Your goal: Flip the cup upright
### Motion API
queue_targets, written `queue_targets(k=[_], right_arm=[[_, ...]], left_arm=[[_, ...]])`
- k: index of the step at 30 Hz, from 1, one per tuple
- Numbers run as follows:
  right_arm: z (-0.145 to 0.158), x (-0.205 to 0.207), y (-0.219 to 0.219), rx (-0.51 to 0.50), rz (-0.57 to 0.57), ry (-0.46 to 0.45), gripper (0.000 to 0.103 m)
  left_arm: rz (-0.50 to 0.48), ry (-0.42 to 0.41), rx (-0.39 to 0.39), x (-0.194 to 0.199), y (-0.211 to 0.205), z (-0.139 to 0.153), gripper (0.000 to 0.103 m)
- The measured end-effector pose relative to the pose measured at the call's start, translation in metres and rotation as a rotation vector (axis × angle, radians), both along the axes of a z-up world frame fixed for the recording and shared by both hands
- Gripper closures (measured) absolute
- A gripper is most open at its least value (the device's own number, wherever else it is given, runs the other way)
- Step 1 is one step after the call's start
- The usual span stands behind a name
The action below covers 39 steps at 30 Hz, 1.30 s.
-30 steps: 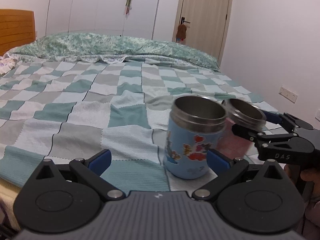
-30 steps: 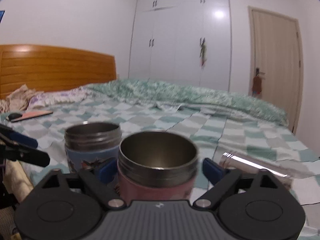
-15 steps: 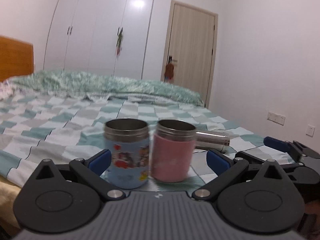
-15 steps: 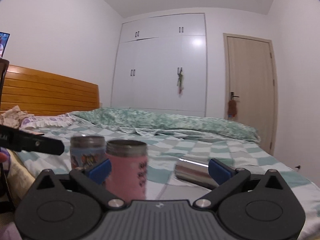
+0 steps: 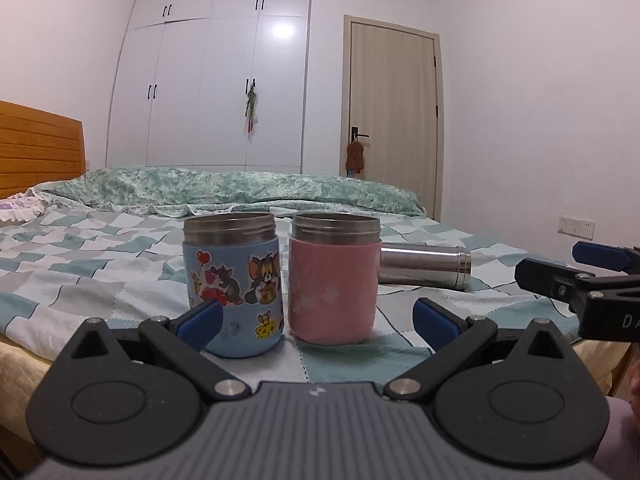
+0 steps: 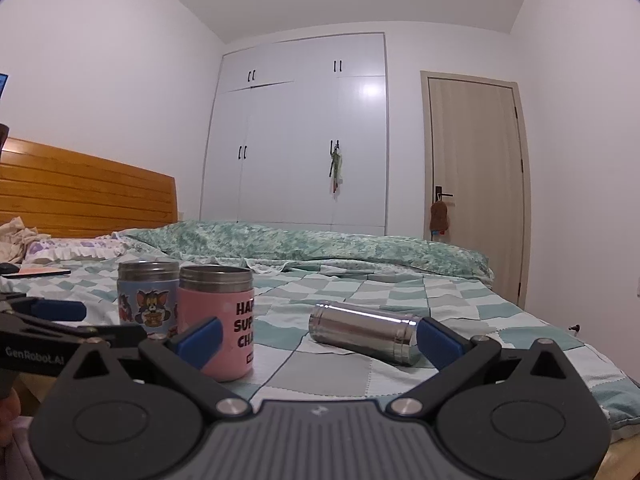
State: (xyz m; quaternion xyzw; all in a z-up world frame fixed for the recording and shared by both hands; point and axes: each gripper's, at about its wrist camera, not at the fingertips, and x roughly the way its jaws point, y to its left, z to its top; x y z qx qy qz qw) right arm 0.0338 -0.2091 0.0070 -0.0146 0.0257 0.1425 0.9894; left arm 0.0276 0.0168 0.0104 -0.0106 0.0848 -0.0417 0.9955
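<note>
- On the checked quilt [image 5: 80, 280] of soft green, grey and white patches, a blue cup [image 5: 232, 284] and a pink cup [image 5: 334, 284] stand upright, side by side and nearly touching, open mouths up.
- Both cups are squat cylinders with threaded bare steel rims; the blue one carries cartoon cat-and-mouse stickers, the pink one black lettering on a matte, slightly scuffed sleeve.
- Behind and to the right of the pink cup, a polished steel flask [image 6: 364, 332] lies on its side, apart from it.
- Level and low at the near bed edge, the left gripper [image 5: 316, 320] faces the two cups, jaws spread wide and holding nothing; its blue pads [image 5: 200, 320] stop short of the cups.
- Beside it, the right gripper [image 6: 318, 338] points along the bed, jaws likewise wide apart and empty, framing the pink cup and flask.
</note>
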Motion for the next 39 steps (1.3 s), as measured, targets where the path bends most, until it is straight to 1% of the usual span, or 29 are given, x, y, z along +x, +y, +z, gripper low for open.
queue_targets(k=[39], right_arm=[[-0.0008,-0.0019,0.0008,0.004,-0.003,-0.005,0.0]], left_arm=[[0.005,-0.025,-0.003,-0.0053,-0.0003,-0.0016,0.0]])
